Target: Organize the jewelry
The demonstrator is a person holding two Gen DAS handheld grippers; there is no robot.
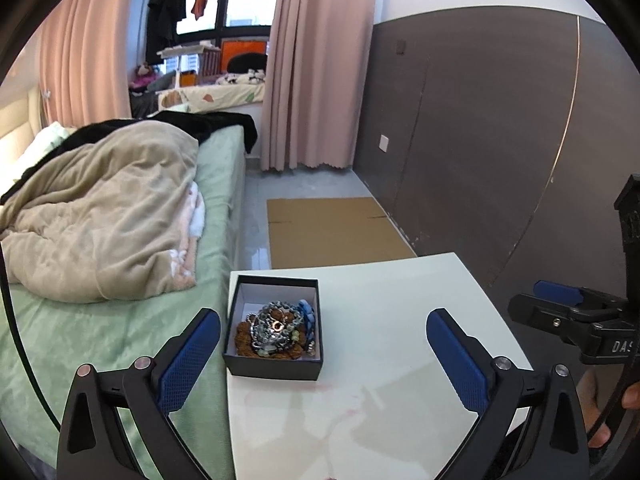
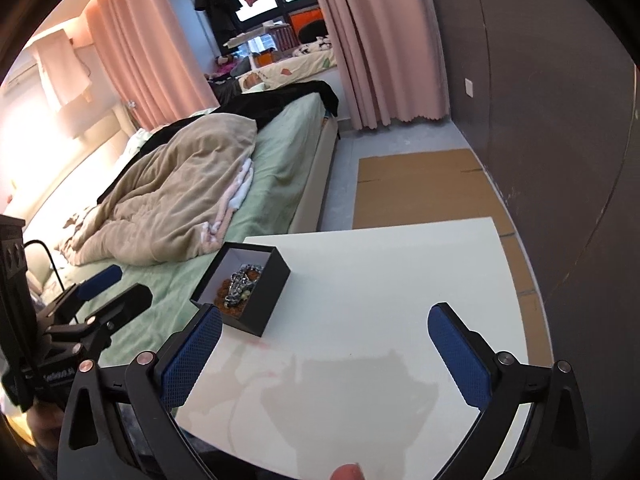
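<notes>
A small black box (image 1: 276, 368) with a white lining stands near the left edge of a white table (image 1: 392, 340). Inside lies a pile of jewelry (image 1: 276, 330): a silver chain bracelet, brown bead strands and a blue piece. My left gripper (image 1: 322, 344) is open and empty above the table, with the box between its fingers, nearer the left one. My right gripper (image 2: 324, 344) is open and empty, to the right of and nearer than the box (image 2: 256, 300), whose jewelry (image 2: 240, 286) shows. Each gripper appears at the edge of the other's view.
A bed (image 1: 120, 320) with a green sheet and a beige blanket (image 1: 104, 216) adjoins the table's left side. Flat cardboard (image 1: 332, 232) lies on the floor beyond the table. A dark panelled wall (image 1: 500, 140) runs along the right. Pink curtains (image 1: 316, 64) hang at the back.
</notes>
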